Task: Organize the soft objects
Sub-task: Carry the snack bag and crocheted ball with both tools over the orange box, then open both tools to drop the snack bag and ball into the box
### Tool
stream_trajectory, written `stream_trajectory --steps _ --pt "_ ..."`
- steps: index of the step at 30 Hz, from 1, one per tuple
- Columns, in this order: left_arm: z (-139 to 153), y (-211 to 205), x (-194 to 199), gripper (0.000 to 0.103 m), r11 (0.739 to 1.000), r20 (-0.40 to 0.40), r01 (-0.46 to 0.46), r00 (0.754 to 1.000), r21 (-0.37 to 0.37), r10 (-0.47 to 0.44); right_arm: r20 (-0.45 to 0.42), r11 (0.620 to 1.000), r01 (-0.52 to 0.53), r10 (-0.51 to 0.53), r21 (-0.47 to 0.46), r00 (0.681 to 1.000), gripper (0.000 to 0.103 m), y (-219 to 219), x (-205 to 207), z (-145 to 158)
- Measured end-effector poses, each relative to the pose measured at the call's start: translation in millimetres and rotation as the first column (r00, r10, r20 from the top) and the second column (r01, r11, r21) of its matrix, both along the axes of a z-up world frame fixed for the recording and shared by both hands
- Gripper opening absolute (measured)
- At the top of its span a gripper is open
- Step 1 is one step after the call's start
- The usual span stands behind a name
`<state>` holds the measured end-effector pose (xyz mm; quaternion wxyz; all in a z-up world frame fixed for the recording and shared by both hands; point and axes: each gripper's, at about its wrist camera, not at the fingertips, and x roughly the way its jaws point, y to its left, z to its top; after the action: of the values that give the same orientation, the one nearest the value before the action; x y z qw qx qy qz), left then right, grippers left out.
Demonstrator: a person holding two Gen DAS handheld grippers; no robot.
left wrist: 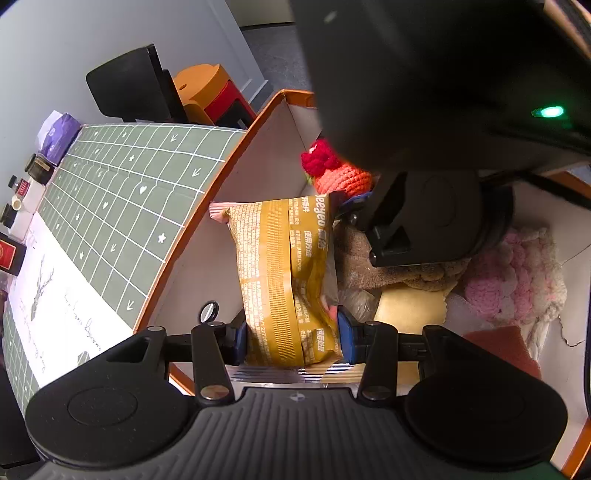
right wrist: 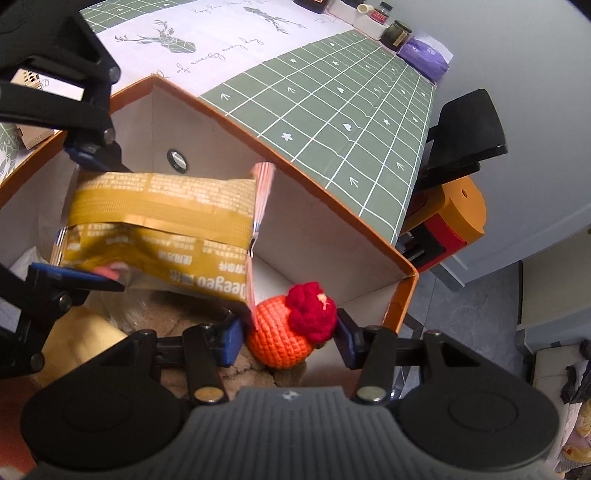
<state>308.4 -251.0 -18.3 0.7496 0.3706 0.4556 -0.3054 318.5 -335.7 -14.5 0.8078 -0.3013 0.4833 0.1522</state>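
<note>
My left gripper (left wrist: 291,338) is shut on a mustard-yellow soft packet (left wrist: 284,280), its blue pads pressing both sides, inside an orange-rimmed box (left wrist: 207,206). The packet (right wrist: 159,229) also shows in the right wrist view, held over the box (right wrist: 332,192) by the left gripper (right wrist: 79,218). My right gripper (right wrist: 288,338) is shut on an orange crocheted ball with a red flower (right wrist: 288,332) near the box's corner. That crocheted ball (left wrist: 340,173) appears beyond the packet in the left wrist view, partly behind the right gripper's dark body (left wrist: 424,221).
Inside the box lie a brown plush (left wrist: 388,266), a pink and white knit piece (left wrist: 517,273), a yellow item (left wrist: 410,306) and a red cloth (left wrist: 506,347). A green gridded tablecloth (right wrist: 332,103) covers the table. Small jars (right wrist: 395,31) and a purple pack (right wrist: 424,51) stand at its far edge.
</note>
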Motion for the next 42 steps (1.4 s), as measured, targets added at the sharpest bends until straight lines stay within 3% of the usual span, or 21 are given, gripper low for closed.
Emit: stream_trajectory --steps 4,13,21,28,42 --pt "-1.8 0.5 1.3 0.053 1.0 0.007 -0.003 1.0 0.0 0.003 0.012 1.0 0.013 -0.013 -0.018 1.0 0.057 -0.8 -1.3 0.5" --pt "15.0 6.8 -19.0 0.071 0.998 0.068 0.058 0.996 -0.036 -0.055 0.034 1.0 0.023 -0.023 -0.012 0.999 0.062 -3.9 -7.2 16.2" --pt "40.5 20.3 -38.1 0.071 0.995 0.113 0.048 0.993 -0.083 -0.038 0.072 0.999 0.035 -0.033 -0.025 0.997 0.062 3.8 -21.3 36.5" --pt "61.9 37.3 -58.1 0.071 0.994 0.143 0.028 0.99 -0.109 -0.012 0.097 1.0 0.029 -0.028 -0.009 0.995 0.068 23.5 -41.5 68.0" --pt "93.7 120.7 -121.3 0.07 0.984 0.215 -0.102 0.967 -0.148 0.133 0.163 0.998 -0.057 0.056 0.001 0.985 0.073 101.4 -121.1 124.3"
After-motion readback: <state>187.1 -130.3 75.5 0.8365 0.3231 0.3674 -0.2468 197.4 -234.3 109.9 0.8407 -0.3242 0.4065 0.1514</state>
